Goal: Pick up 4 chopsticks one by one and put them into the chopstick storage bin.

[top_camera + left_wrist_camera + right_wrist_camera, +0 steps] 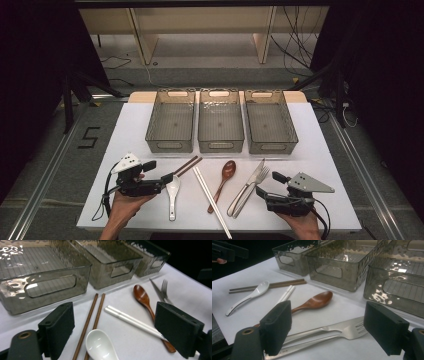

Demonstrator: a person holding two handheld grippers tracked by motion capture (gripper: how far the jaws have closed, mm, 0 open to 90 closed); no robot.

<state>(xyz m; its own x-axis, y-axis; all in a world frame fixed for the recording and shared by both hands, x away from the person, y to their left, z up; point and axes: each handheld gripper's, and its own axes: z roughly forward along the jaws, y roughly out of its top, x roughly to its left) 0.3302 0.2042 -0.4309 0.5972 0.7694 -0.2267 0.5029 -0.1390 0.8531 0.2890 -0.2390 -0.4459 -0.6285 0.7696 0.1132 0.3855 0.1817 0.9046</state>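
My left gripper (159,172) (120,332) rests open at the table's front left, with a white ceramic spoon (172,192) (100,345) just ahead of its jaws. Past the spoon lie brown chopsticks (187,165) (91,320), white chopsticks (211,200) (132,321) and a wooden spoon (225,180) (142,296). At the front right my right gripper (270,184) (332,330) stands open, nothing between its jaws. A steel fork (260,176) (347,330) and knife (248,189) (297,346) lie on the table right in front of it.
Three translucent grey bins (170,121) (220,120) (270,121) stand side by side across the back of the white table (320,165), handles facing me. All the cutlery lies in a row between the bins and the front edge. Dark floor and cables surround the table.
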